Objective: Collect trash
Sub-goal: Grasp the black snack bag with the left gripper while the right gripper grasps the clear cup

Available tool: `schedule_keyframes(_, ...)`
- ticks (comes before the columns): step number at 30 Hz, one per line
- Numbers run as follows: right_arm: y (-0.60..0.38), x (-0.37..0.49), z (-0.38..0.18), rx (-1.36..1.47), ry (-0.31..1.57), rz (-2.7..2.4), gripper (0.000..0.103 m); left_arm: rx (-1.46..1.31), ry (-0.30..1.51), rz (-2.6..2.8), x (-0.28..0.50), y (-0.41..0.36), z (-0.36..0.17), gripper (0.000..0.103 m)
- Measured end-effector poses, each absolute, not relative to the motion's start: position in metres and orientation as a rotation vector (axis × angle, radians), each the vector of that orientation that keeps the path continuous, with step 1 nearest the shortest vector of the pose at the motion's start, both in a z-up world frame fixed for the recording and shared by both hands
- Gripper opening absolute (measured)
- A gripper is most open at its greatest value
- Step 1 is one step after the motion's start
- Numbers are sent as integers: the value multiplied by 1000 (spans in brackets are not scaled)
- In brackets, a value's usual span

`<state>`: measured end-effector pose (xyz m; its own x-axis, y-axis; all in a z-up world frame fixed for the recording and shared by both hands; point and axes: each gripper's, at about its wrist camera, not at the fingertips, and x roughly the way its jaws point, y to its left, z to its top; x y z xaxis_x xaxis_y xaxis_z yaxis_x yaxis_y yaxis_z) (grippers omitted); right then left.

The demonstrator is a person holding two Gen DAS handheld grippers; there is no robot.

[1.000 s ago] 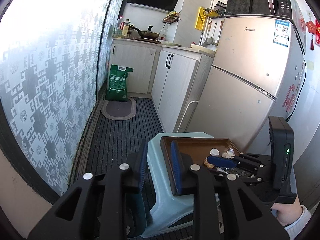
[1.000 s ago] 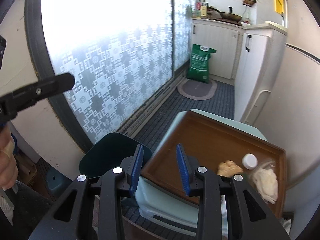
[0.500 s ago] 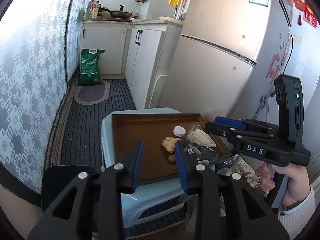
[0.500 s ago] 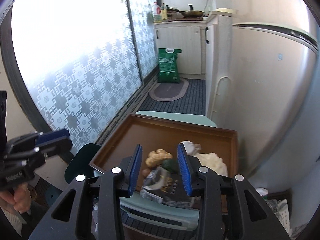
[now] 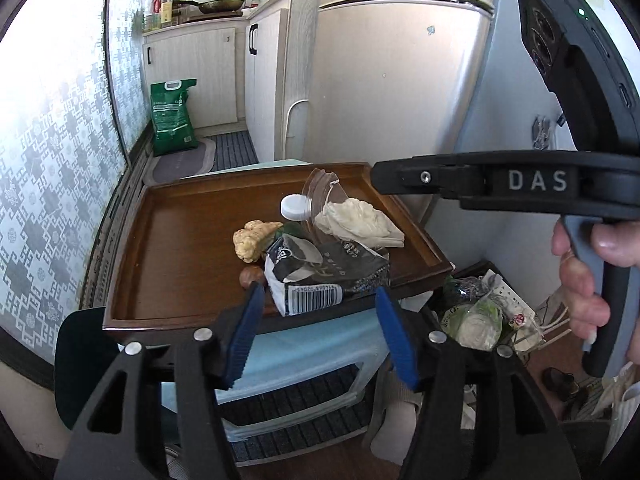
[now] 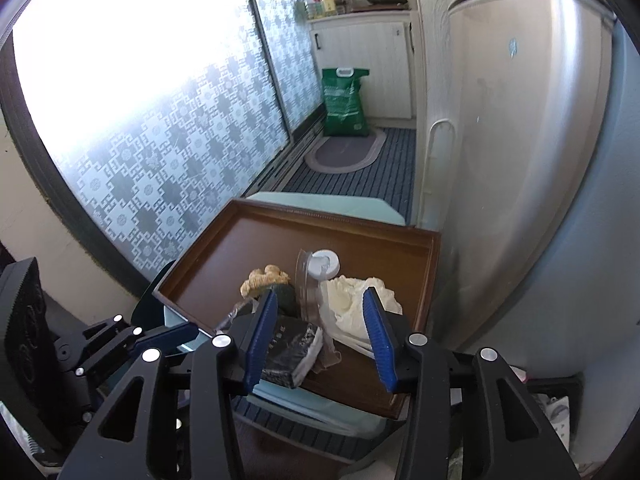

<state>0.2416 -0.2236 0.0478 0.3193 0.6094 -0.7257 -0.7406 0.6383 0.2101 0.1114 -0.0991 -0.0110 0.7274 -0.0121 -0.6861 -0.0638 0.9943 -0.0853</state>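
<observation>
Left view: your left gripper (image 5: 320, 330) has just been opening, holds nothing, and lines up on the wrapper (image 5: 324, 276) at the tray's (image 5: 180, 240) near edge; straddle it squarely.

Right view: your right gripper (image 6: 318, 338), also just widening and empty, hangs above the tissue (image 6: 352, 304); lower it gently.

A crumpled black-and-white foil wrapper (image 5: 324, 276) lies at the near edge of the brown wooden tray (image 5: 172, 240), beside a wadded white tissue (image 5: 358, 222), a ginger-like knob (image 5: 252, 238) and a white bottle cap (image 5: 294, 206).
</observation>
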Motion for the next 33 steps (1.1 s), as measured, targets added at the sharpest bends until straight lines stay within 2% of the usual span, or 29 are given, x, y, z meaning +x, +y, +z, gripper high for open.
schedule_keyframes(2, -223, 248, 46, -193, 884, 907, 46, -110, 758, 56, 116, -103, -13, 70)
schedule_keyframes(5, -217, 254, 44, -212, 906, 968, 52, -127, 766, 68, 120, -106, -15, 75)
schedule_keyframes(11, -203, 261, 31, -263, 940, 1034, 53, -144, 794, 103, 129, -112, -22, 82)
schedule_keyframes(20, -193, 273, 18, -255, 971, 1075, 53, -168, 782, 159, 143, -110, -30, 83)
schedule_keyframes(30, -194, 283, 11, -199, 993, 1071, 37, -187, 774, 140, 149, -106, -35, 83)
schedule_keyframes(33, -191, 285, 7, -194, 1003, 1075, 36, -194, 774, 130, 149, -105, -35, 82)
